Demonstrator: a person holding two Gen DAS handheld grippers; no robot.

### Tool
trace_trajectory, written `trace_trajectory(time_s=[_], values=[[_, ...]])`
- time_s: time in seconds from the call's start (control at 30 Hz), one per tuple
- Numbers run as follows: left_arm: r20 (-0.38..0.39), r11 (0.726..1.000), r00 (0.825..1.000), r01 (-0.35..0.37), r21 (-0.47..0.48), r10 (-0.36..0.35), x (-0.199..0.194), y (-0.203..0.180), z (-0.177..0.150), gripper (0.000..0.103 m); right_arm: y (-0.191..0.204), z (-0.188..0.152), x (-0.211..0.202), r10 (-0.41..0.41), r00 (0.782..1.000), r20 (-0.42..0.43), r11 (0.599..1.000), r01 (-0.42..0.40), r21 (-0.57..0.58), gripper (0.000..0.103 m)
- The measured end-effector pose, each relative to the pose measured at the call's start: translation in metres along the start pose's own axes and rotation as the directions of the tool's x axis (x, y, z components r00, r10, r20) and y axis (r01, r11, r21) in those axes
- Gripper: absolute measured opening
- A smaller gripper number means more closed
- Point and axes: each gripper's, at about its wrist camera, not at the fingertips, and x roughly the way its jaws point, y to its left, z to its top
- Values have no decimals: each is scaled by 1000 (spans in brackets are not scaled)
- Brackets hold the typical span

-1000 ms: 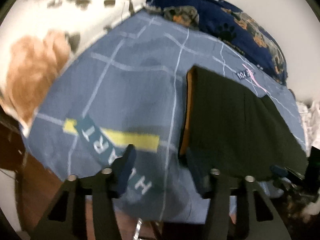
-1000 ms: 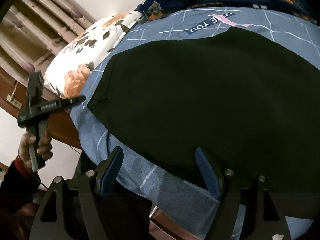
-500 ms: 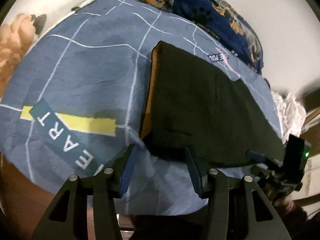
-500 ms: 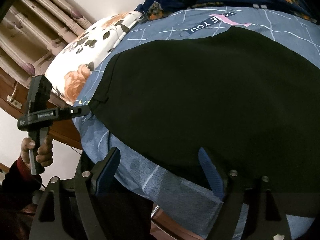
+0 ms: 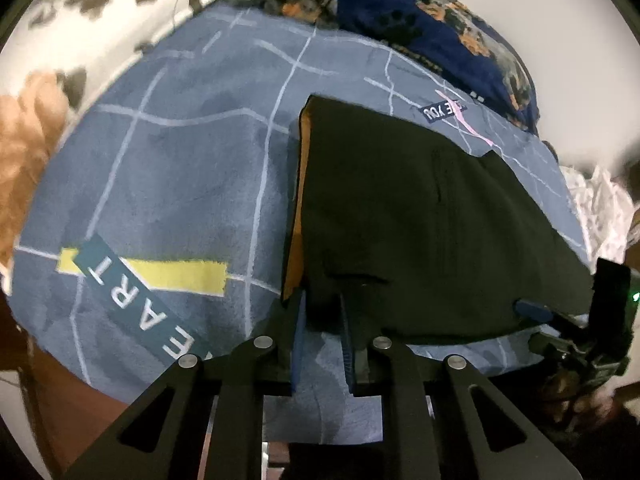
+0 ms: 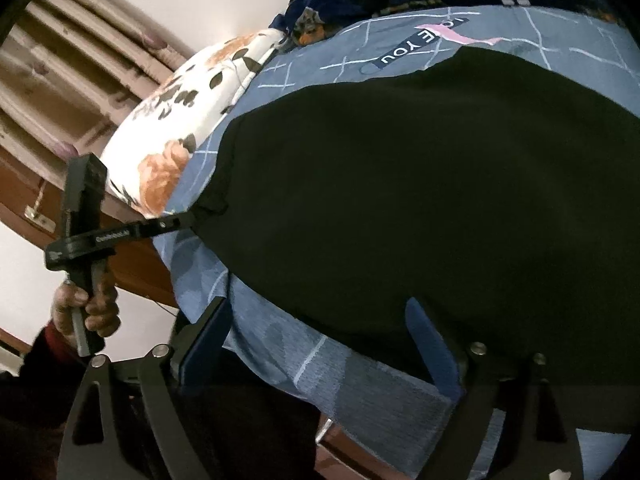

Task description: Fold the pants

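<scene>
Two views, and neither gives me the whole pants [image 5: 420,232]: their right end runs out of the right wrist view, and the black cloth is so dark that seams and folds barely show. Whether they are already doubled over I cannot tell. They lie flat on the blue grid-patterned bedspread [image 5: 172,184], toward its near right part, with an orange lining showing along their left edge. My left hand-held gripper [image 5: 322,320] is closing at the near left corner of the pants, a bit of the black hem between its blue pads. My right hand-held gripper [image 6: 320,340] is opening, its fingers spread wide at the near edge of the cloth, pressing nothing. In the right wrist view my left hand [image 6: 86,312] shows around the handle, the sleeve cut off below. A floral pillow [image 6: 176,128] and a dark patterned blanket [image 5: 420,28] sit at the far side, blurred.
</scene>
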Motion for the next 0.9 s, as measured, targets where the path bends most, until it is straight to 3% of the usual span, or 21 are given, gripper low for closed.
trace_trajectory(time_s=[0.1, 0.27, 0.53, 0.7, 0.77, 0.83, 0.9], values=[[-9, 999, 999, 31, -15, -31, -2, 7, -1, 17, -1, -1, -1, 10, 1000, 2, 1000, -10, 8, 87], [2, 1000, 1000, 23, 5, -23, -2, 2, 1, 19, 1, -1, 0, 6, 1000, 0, 1000, -6, -6, 92], [67, 992, 990, -122, 20, 120, 1, -8, 4, 11, -1, -1, -1, 31, 999, 8, 999, -31, 10, 94], [74, 986, 985, -161, 43, 158, 8, -11, 1, 11, 0, -1, 0, 49, 999, 17, 999, -49, 6, 97], [87, 979, 979, -189, 82, 182, 8, -17, -2, 13, 1, -1, 1, 53, 998, 19, 999, -53, -2, 99], [98, 972, 973, -218, 91, 209, 5, -18, -4, 23, 1, -1, 2, 67, 997, 22, 998, -68, 1, 101], [129, 953, 950, -295, 73, 284, -3, -19, -2, 33, 1, 1, 3, 75, 997, 20, 997, -75, -4, 103]])
